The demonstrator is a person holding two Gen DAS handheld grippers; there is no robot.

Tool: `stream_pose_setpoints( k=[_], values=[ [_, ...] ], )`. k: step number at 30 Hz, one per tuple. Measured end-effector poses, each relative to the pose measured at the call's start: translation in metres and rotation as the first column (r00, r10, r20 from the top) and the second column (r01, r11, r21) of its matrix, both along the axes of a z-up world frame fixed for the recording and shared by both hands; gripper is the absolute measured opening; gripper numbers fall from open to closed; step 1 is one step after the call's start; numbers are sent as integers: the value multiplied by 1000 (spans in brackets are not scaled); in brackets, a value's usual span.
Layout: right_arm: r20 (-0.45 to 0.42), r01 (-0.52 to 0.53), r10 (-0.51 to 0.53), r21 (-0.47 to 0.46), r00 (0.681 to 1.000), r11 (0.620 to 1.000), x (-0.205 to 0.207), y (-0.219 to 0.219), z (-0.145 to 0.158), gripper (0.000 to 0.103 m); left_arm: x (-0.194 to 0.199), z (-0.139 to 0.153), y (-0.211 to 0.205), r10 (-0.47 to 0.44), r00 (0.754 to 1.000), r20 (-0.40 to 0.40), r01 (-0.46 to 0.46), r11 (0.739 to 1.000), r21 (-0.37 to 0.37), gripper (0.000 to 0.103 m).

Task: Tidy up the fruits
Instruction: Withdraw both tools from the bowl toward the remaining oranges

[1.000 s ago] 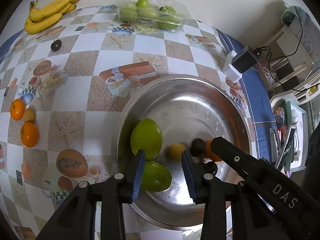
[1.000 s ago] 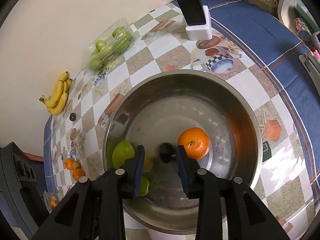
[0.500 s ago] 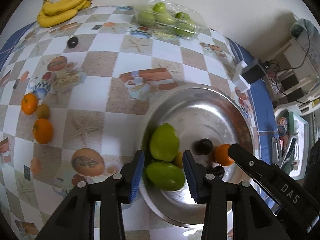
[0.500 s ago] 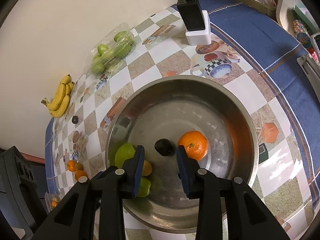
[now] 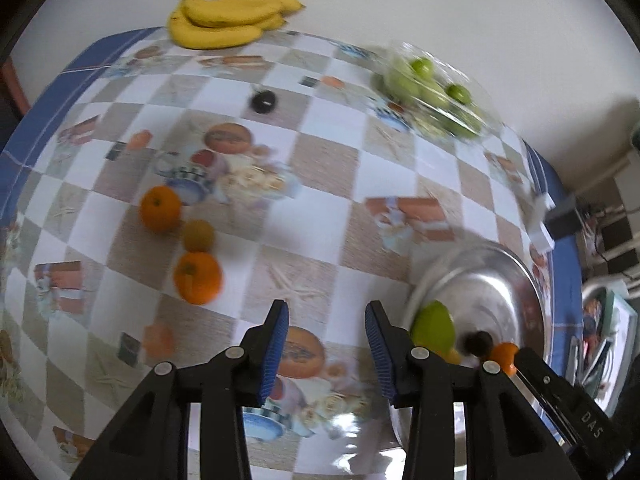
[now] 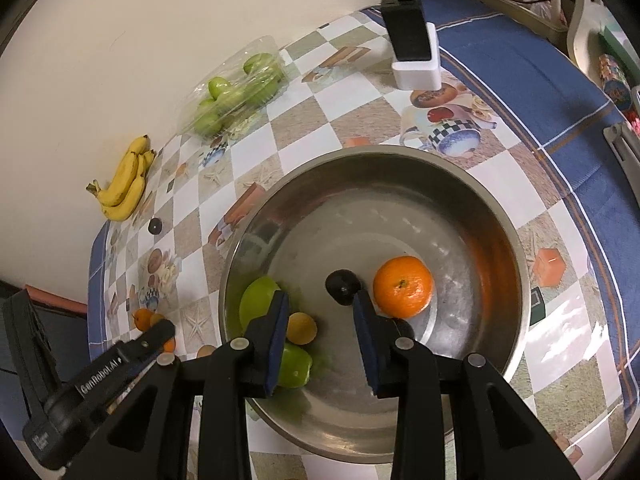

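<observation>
A steel bowl [image 6: 472, 200] holds two green mangoes [image 6: 258, 300], a small yellow fruit [image 6: 302, 328], a dark plum [image 6: 342, 286] and an orange [image 6: 404, 286]. My right gripper [image 6: 320, 320] is open and empty above the bowl's near side. My left gripper [image 5: 326, 334] is open and empty over the tablecloth, left of the bowl [image 5: 500, 280]. Two oranges [image 5: 198, 278] and a kiwi [image 5: 198, 235] lie on the cloth beyond it. A dark plum [image 5: 263, 101], bananas [image 5: 224, 20] and a clear box of green fruit [image 5: 432, 92] sit farther back.
A black-and-white charger block [image 6: 412, 48] stands behind the bowl. The table's blue border [image 6: 560, 92] runs along the right, with clutter beyond the edge. The wall is close behind the bananas [image 6: 124, 188] and the fruit box [image 6: 236, 92].
My left gripper has swung left, off the bowl and out over the tablecloth toward the loose oranges. The right gripper has risen slightly above the bowl; the plum lies free inside it.
</observation>
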State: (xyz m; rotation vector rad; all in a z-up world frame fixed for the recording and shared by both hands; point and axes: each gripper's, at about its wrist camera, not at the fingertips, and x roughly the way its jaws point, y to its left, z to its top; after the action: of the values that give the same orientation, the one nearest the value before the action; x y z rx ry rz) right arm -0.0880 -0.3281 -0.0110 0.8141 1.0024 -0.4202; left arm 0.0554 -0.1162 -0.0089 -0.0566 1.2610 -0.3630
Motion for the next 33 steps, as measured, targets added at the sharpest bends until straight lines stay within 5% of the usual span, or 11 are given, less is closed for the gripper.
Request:
stream_pose_setpoints(
  k=[3,5,9,18,20,27,33],
  values=[
    [-4,-12,12,-9,1000,1000,3,3,1,34,4,0,9,33,999,5,-33,999,9,62],
    [-15,-19,19,-17,1000,1000,4,5,0,35,5,-1,12,44,999,-1,-44,999,16,64],
    [-47,-29,26,-46,999,999,8,8,-2,65,6,-7,14,58,998,-15,-57,997,55,80],
    [-96,-87,77,-104,992,991,18,17,-7,76,8,-16,18,72,997,2,-72,991,117,99],
    [-104,-96,84,-114,991,989,19,19,-9,86,9,-17,19,75,997,7,-76,989,129,102],
    [-109,-119,103,-149,989,982,22,23,-10,97,10,-17,20,64,997,35,-69,985,157,103],
    [-119,-138,116,-196,986,971,25,28,-9,97,11,-13,24,57,995,79,-70,982,174,103]
  ],
)
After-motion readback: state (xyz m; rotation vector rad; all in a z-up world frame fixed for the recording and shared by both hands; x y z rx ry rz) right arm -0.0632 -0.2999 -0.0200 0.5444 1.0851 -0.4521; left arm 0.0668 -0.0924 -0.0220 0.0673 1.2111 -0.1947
